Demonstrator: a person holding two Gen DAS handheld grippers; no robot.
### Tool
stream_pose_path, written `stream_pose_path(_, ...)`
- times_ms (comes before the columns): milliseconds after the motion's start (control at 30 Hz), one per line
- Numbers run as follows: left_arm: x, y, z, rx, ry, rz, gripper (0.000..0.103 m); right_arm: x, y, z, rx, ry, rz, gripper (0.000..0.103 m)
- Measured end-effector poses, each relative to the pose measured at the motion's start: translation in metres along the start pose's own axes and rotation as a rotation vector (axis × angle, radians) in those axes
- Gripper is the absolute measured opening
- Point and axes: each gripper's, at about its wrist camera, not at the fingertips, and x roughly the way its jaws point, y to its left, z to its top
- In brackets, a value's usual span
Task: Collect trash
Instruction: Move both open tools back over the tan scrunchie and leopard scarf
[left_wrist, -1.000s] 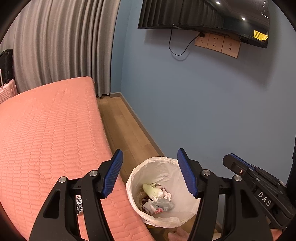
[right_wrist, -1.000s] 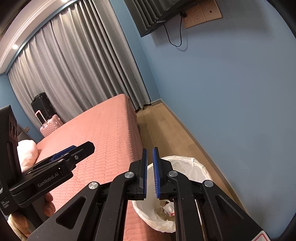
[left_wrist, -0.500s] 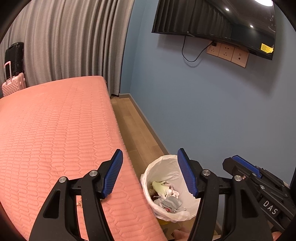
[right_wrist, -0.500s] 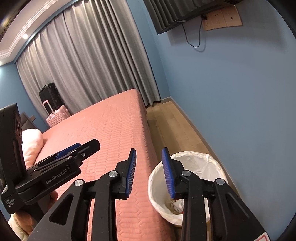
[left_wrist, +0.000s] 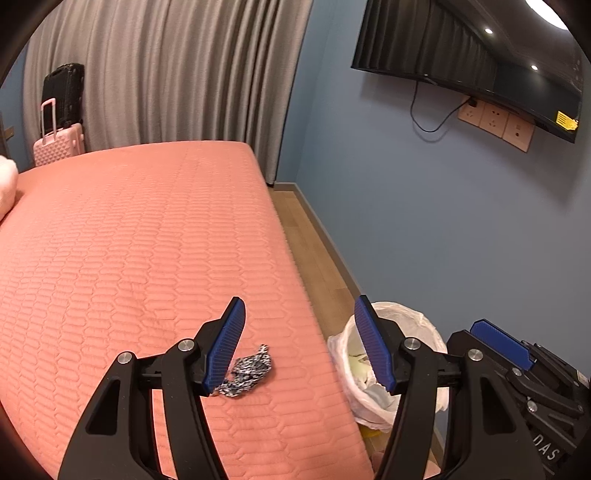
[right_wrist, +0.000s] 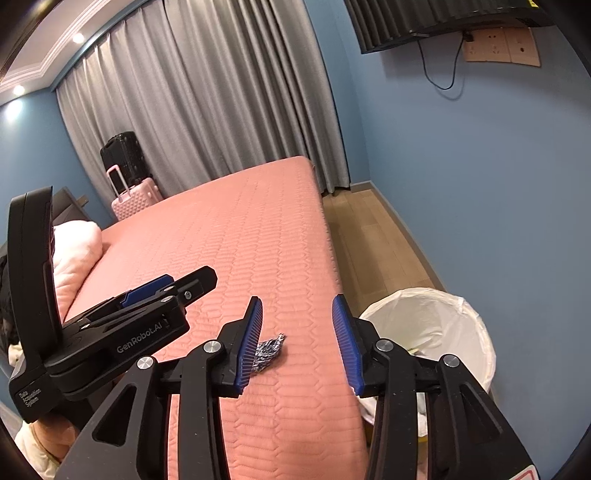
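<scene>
Trash, one crumpled black-and-white wrapper (left_wrist: 248, 374), lying on the pink bed (left_wrist: 129, 258) near its foot edge, apart from everything else. Just beside that edge, on the floor, a bin (right_wrist: 436, 332) lined with a white bag, already with some scraps inside.

Left hand-held gripper (left_wrist: 299, 343): released, nothing between the blue pads, hanging above the bed edge with the wrapper just under its left finger (left_wrist: 225, 347). Right hand-held gripper (right_wrist: 301, 339): jaws just been opening, now parted and empty, no thing between them; wrapper visible low beside its left finger (right_wrist: 249, 343), not touched. Both tilted downward over the same corner of the bed.

Step in hand, by judgement: approach to the next piece of trash, with the grasp not yet made. Not possible to say from these views which gripper is meant to take it, though the freshly parted right one looks the likelier.

Next move, probably: lowering one gripper so the wrapper sits between both pads, closing gently on the raised crumpled part, then carrying it over the bin and letting go. Care needed with thin light wrapper on soft quilted cover: easy to pinch the bedcover together with it, or to push it flat instead of catching it.
</scene>
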Motion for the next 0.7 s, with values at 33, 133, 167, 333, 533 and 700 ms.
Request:
stream_pose_path(33,0.000,0.006,-0.002,-0.007,0.003,0.007,0.059,0.003,0.004,-0.002,-0.004,0.007,0.004,0.039)
stream_pose_path(133,0.002,0.021,-0.006,-0.026,0.013,0.029,0.059,0.013,0.013,-0.004,-0.018,0.029,0.016,0.039)
stream_pose_path(167,0.004,0.026,-0.008,-0.034,0.017,0.036,0.059,0.018,0.016,-0.004,-0.024,0.037,0.018,0.039)
stream_pose_path(333,0.011,0.053,-0.018,-0.068,0.046,0.072,0.059,0.038,0.027,-0.010,-0.031,0.074,0.028,0.039)
stream_pose_path(533,0.027,0.087,-0.033,-0.110,0.093,0.127,0.065,0.076,0.040,-0.023,-0.035,0.138,0.038,0.039)
stream_pose_path(700,0.052,0.115,-0.049,-0.148,0.162,0.166,0.065,0.118,0.047,-0.038,-0.040,0.206,0.038,0.039)
